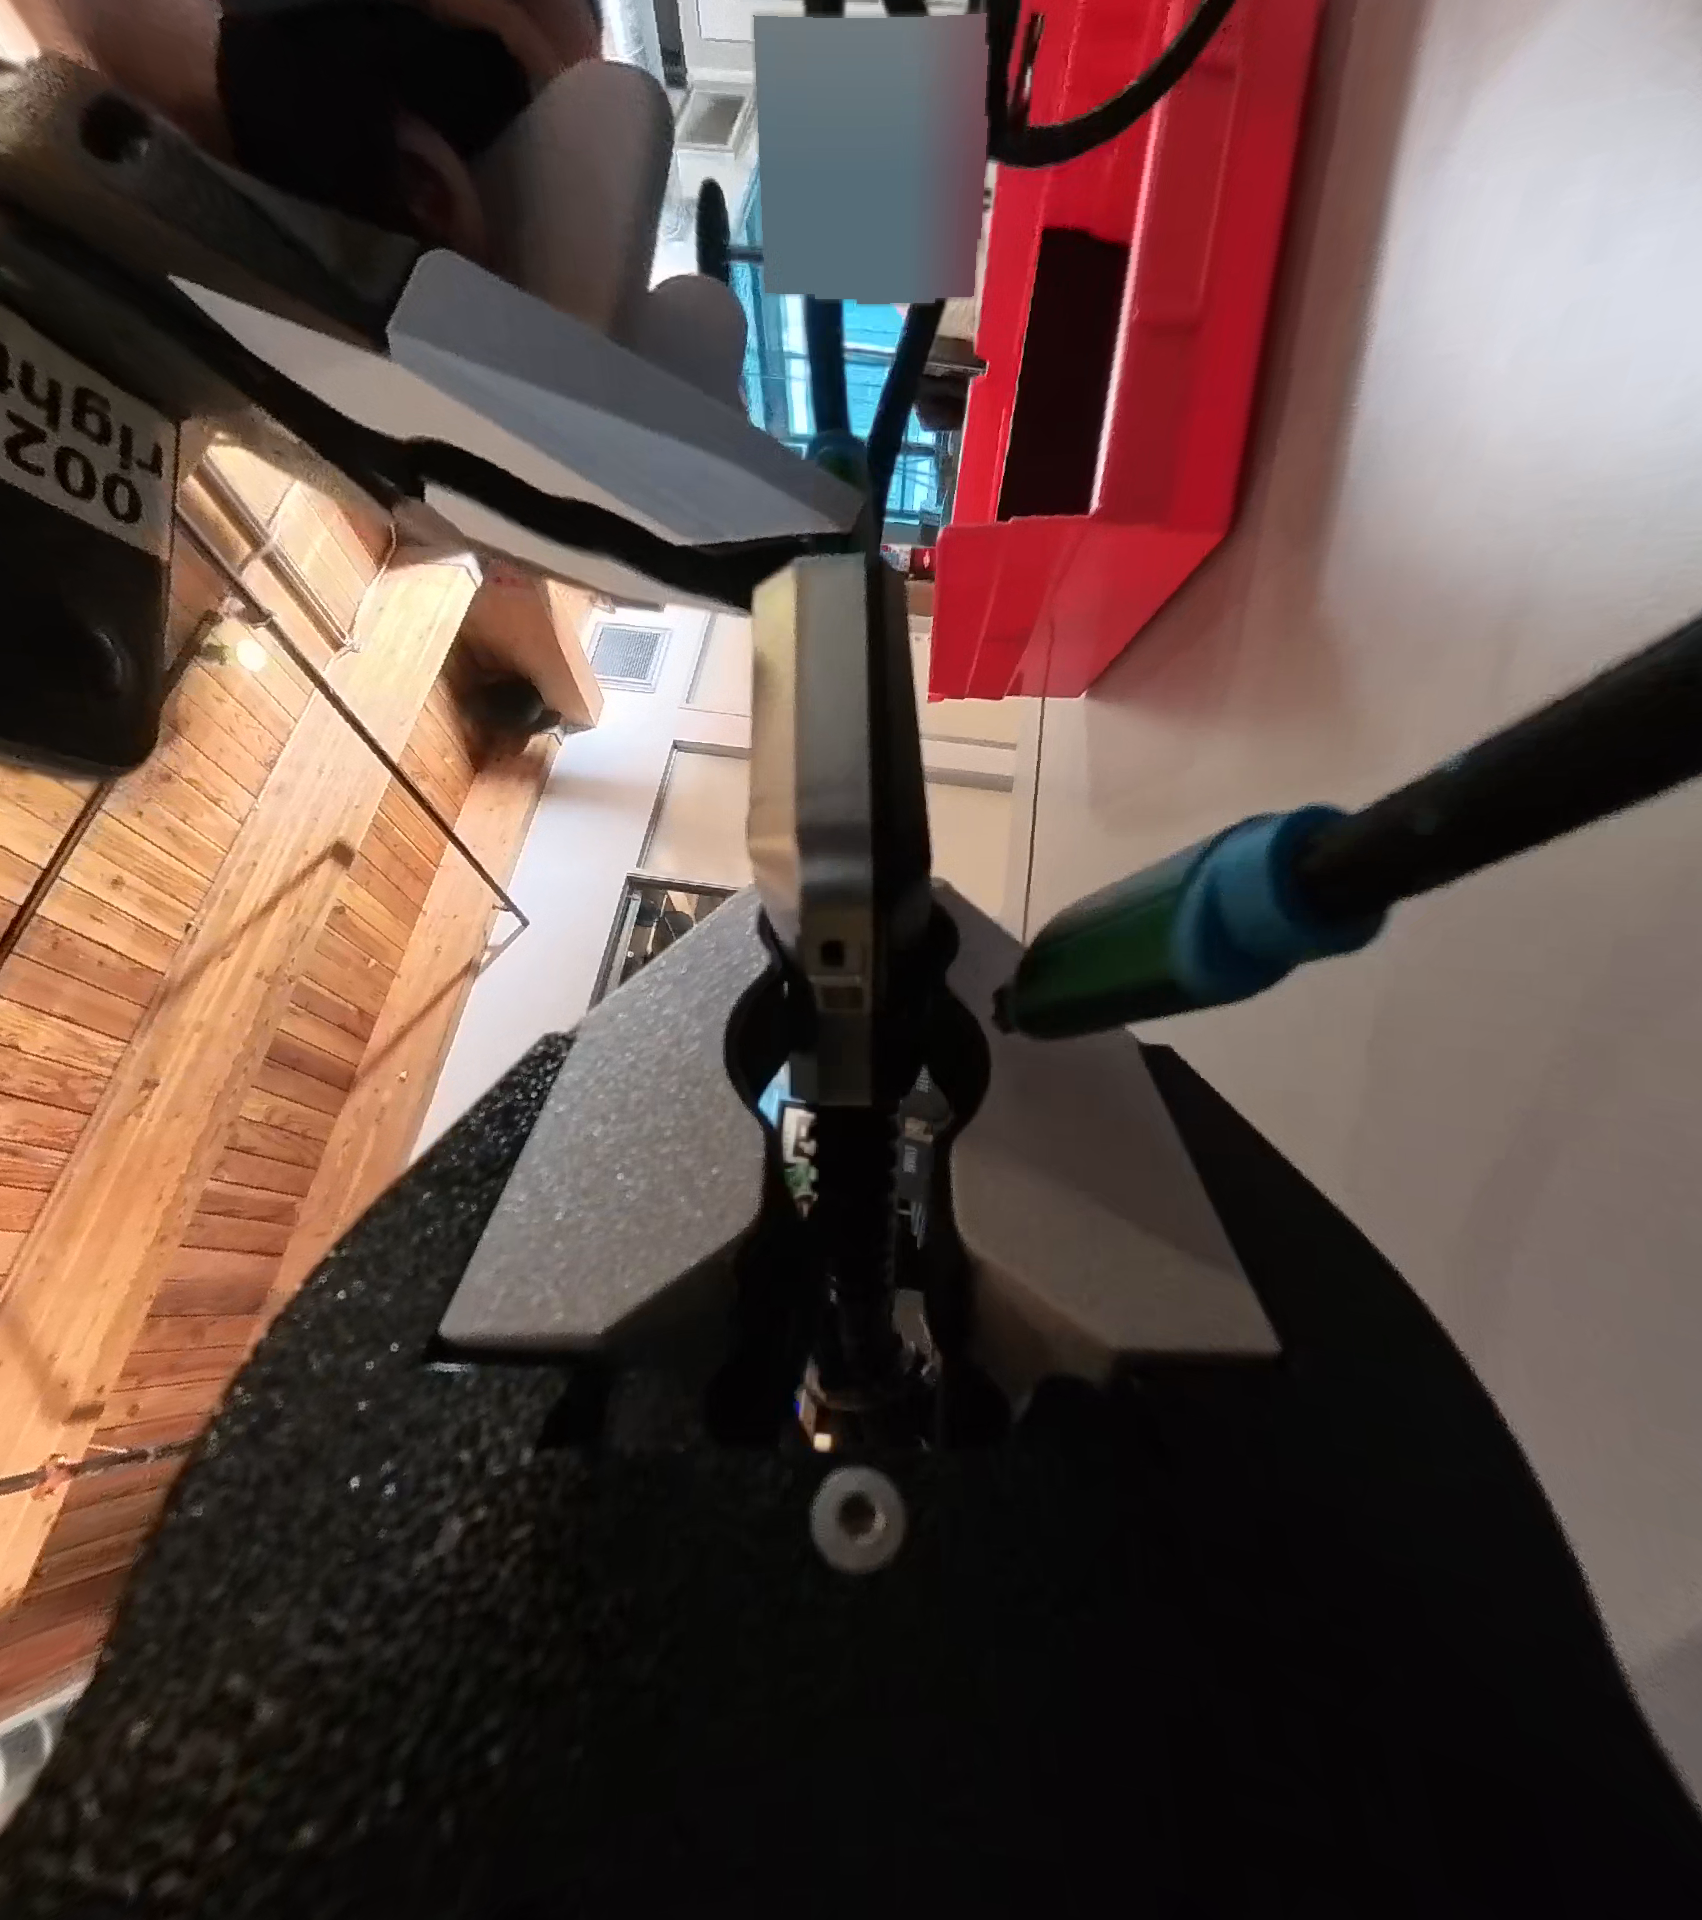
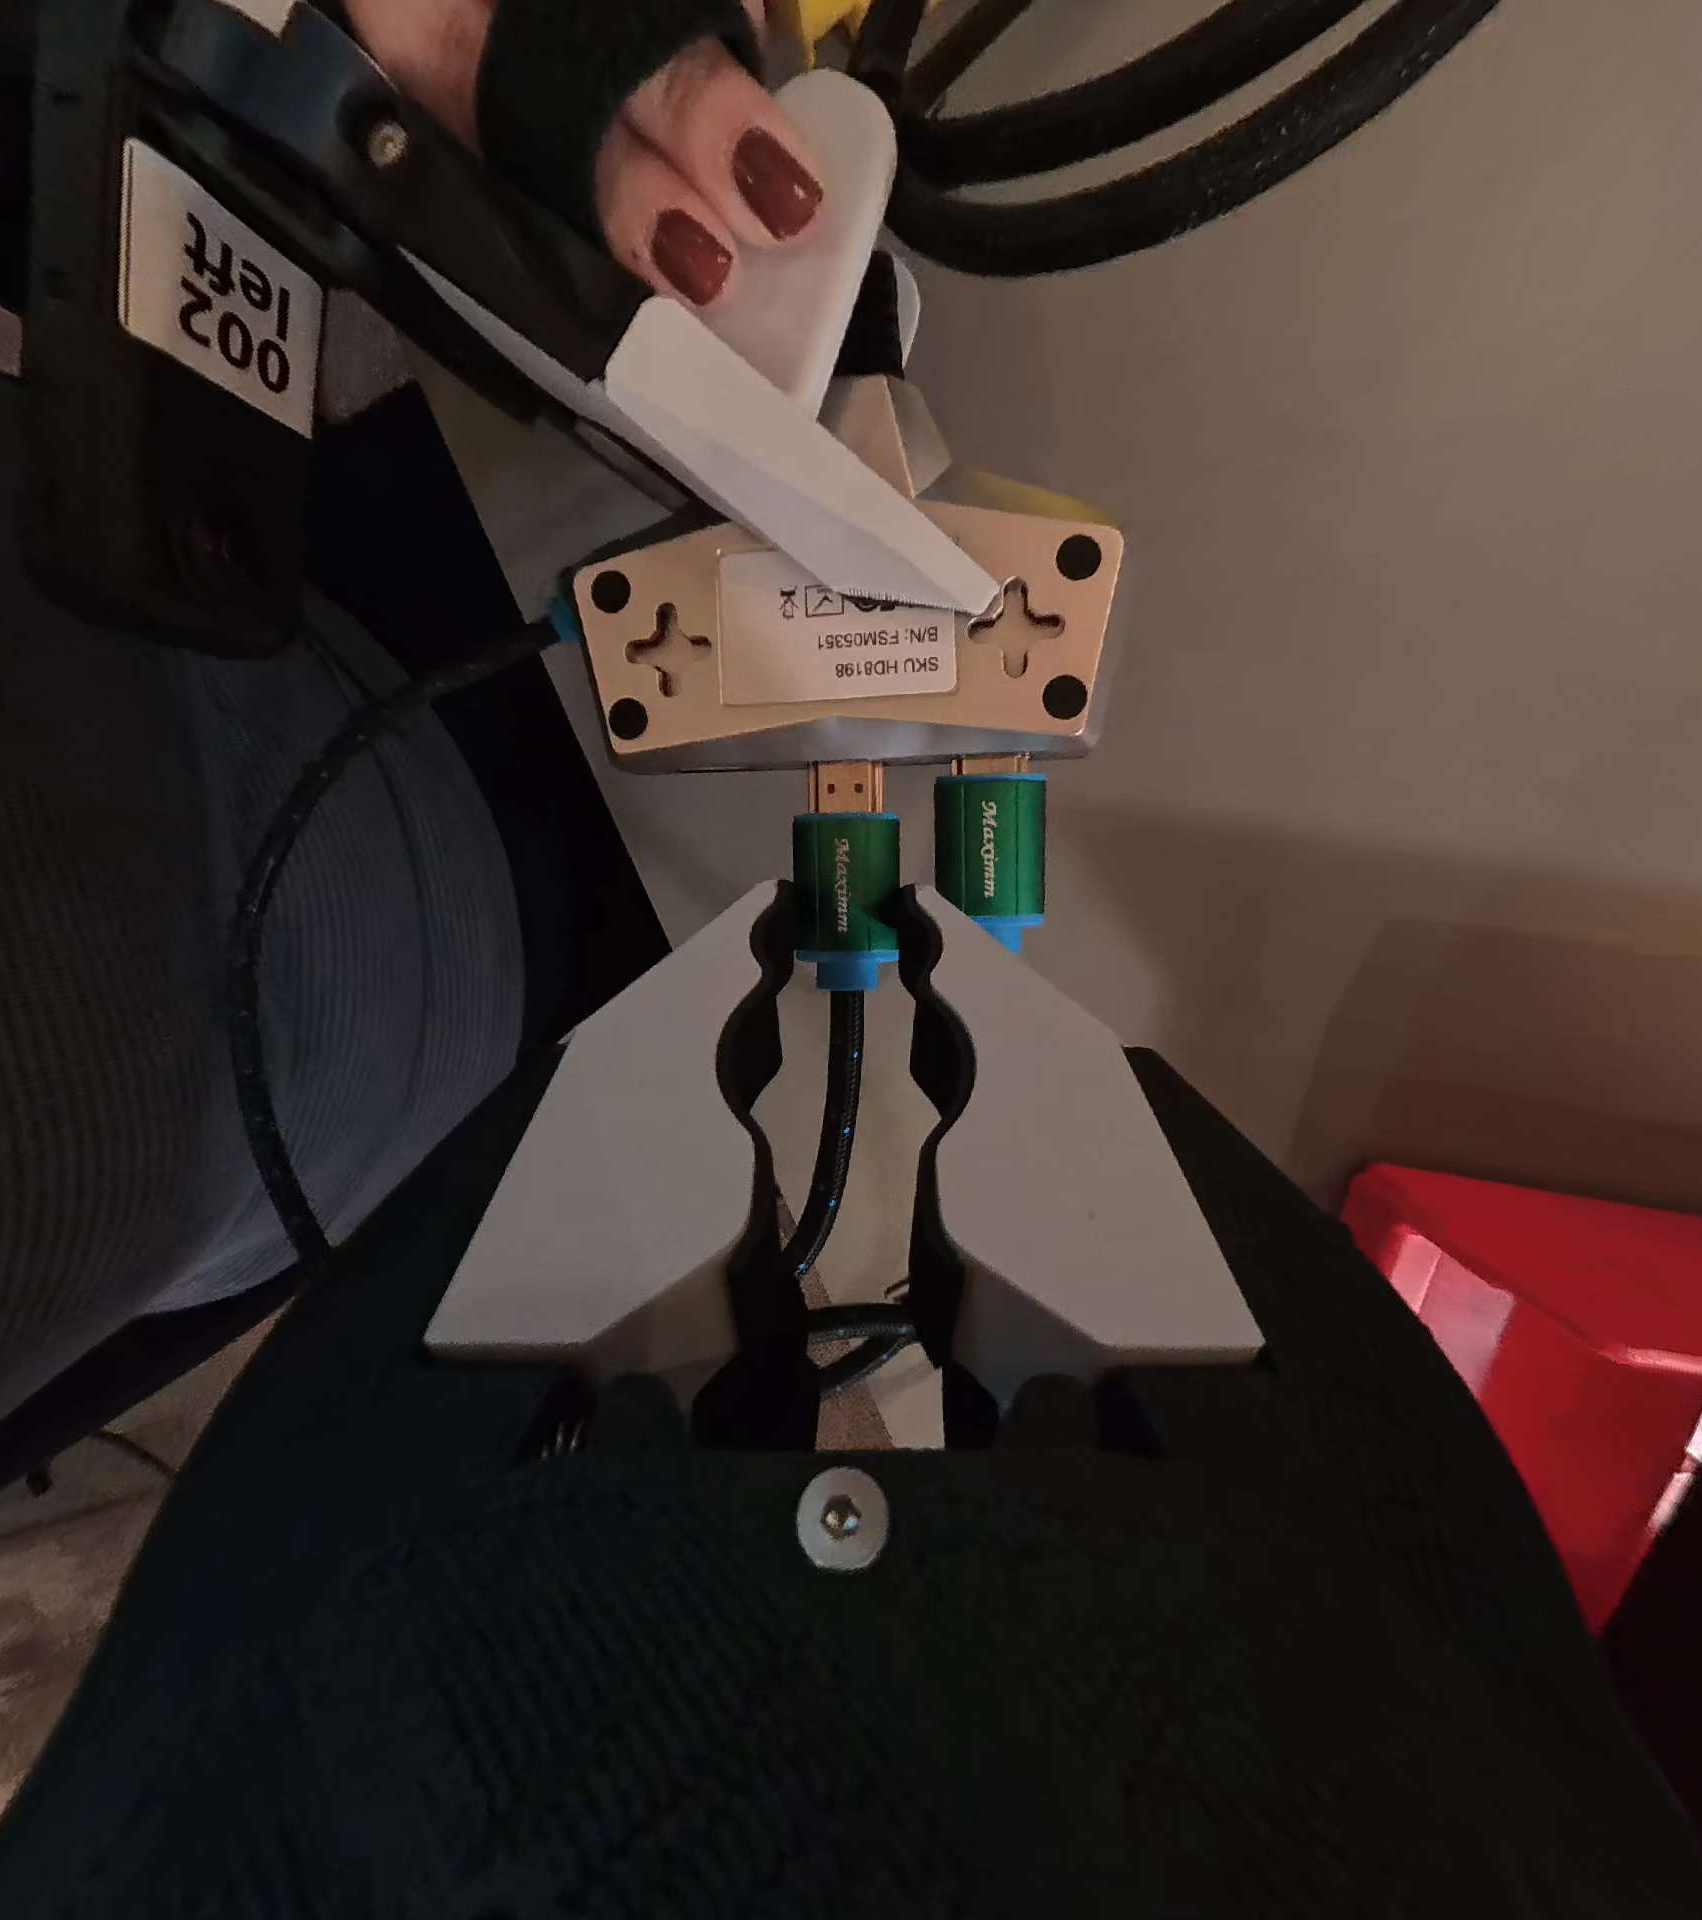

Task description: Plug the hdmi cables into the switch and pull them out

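In the right wrist view the silver HDMI switch [image 2: 857, 634] shows its underside with a white label. My right gripper [image 2: 842, 914] is shut on a green HDMI plug [image 2: 845, 883]. The plug's gold tip [image 2: 845, 790] sits at the switch's left port, with much of the gold showing. A second green plug [image 2: 989, 847] sits fully in the port beside it. My left gripper [image 1: 852, 966] is shut on the switch [image 1: 826, 790], seen edge-on. A third green plug with a blue collar [image 1: 1127, 956] lies beside its right finger; whether it is plugged in is hidden.
A red plastic bin [image 1: 1086, 416] [image 2: 1553, 1351] stands on the pale table [image 1: 1501, 520]. Black braided cables [image 2: 1138, 177] loop behind the switch. A hand in a fingerless black glove [image 2: 681, 156] holds the left gripper. The right gripper's body [image 1: 47, 499] fills the upper left. The grippers' ends are close to 5 centimetres from one another.
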A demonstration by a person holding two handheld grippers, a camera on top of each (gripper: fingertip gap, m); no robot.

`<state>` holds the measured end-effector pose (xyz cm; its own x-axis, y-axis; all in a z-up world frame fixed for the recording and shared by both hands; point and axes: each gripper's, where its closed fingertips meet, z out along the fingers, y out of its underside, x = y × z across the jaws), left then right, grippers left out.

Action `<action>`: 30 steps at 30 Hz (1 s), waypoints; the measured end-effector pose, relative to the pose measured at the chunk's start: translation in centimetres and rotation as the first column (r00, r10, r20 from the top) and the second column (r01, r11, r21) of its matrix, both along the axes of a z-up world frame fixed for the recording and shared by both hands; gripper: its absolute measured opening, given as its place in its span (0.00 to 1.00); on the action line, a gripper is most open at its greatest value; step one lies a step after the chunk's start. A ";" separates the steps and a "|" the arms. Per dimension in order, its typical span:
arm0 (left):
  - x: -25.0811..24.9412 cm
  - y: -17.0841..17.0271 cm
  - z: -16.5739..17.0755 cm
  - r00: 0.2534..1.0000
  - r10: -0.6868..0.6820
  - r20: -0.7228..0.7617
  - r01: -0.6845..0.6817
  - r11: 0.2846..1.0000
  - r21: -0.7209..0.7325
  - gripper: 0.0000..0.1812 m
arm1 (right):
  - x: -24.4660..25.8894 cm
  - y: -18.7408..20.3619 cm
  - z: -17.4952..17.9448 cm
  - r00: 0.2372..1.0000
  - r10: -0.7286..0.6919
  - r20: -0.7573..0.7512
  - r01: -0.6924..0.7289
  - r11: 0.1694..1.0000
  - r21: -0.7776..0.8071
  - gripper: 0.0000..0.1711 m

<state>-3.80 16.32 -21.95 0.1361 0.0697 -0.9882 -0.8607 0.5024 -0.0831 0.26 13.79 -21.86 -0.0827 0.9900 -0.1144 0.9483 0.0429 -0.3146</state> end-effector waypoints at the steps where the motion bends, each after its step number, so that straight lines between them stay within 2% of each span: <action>1: 0.0 0.0 0.1 1.000 -0.005 0.012 0.005 1.000 -0.007 0.10 | 0.0 -0.1 0.1 1.000 0.000 -0.005 0.000 1.000 -0.003 0.11; 11: 0.6 -0.5 -0.5 0.997 -0.056 0.044 0.059 0.995 -0.078 0.10 | 0.2 -0.5 -0.1 0.998 0.069 -0.010 -0.069 0.998 0.015 0.10; 22: 1.2 -0.8 -1.4 0.998 -0.058 0.034 0.061 0.992 -0.112 0.10 | 0.2 -0.8 -0.1 0.996 0.057 -0.066 -0.059 0.998 -0.025 0.10; 23: 1.5 -0.9 -1.6 0.997 -0.066 0.038 0.070 0.989 -0.128 0.10 | 0.0 -0.7 0.1 0.995 0.049 -0.086 -0.052 0.998 -0.028 0.07; 24: 2.8 -1.5 -1.6 0.990 -0.130 0.049 0.135 0.981 -0.136 0.10 | -1.4 -0.8 1.0 0.980 0.024 -0.197 -0.035 0.998 -0.054 0.04; 25: 4.8 -2.7 -1.4 0.979 -0.196 0.048 0.200 0.972 -0.125 0.11 | -3.0 -1.5 2.2 0.961 -0.028 -0.275 -0.015 0.988 -0.155 0.01; 26: 6.5 -3.6 -1.4 0.976 -0.217 0.031 0.220 0.971 -0.099 0.11 | -3.8 -2.1 2.7 0.958 -0.033 -0.286 -0.028 0.978 -0.207 0.00; 28: 7.5 -3.5 -2.5 0.982 -0.188 -0.027 0.185 0.978 -0.101 0.11 | -3.7 -1.1 1.4 0.975 0.064 -0.214 -0.076 0.996 -0.047 0.00; 30: 5.7 -1.8 -2.9 0.995 -0.091 -0.028 0.087 0.989 -0.118 0.11 | -3.9 -0.5 0.9 0.977 0.062 -0.202 -0.069 0.997 -0.028 0.00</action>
<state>1.92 14.53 -24.84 0.1031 -0.0572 -0.9930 -0.8165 0.5653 -0.1173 -3.61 13.33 -21.01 -0.1716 0.9775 -0.1228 0.8611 0.0883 -0.5007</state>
